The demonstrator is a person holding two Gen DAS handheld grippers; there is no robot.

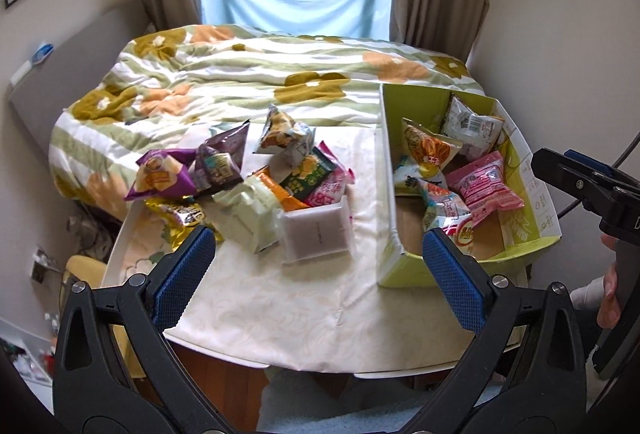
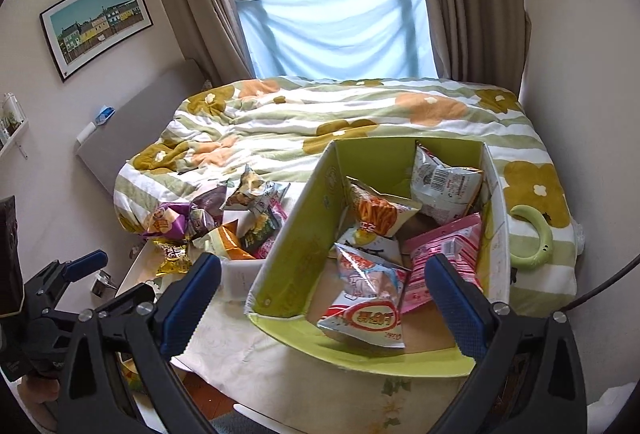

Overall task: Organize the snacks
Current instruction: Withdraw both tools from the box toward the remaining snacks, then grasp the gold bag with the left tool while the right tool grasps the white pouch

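A pile of snack bags lies on the table (image 1: 300,298): a purple bag (image 1: 160,173), a dark purple one (image 1: 222,161), a grey-white one (image 1: 282,131), a green one (image 1: 306,179), a gold one (image 1: 180,213), a pale green packet (image 1: 252,211) and a translucent packet (image 1: 316,234). My left gripper (image 1: 319,236) hovers open, near the table's front edge, empty. To the right stands a green cardboard box (image 2: 304,230) holding several bags, among them a red-white one (image 2: 364,302) and a pink one (image 2: 444,254). My right gripper (image 2: 323,261) hangs open above the box's near end, holding nothing.
Behind the table is a bed with a floral quilt (image 1: 248,73), and a curved green object (image 2: 534,238) lies on it beside the box. A wall runs close along the box's right side. The table's front edge (image 1: 320,370) is near me.
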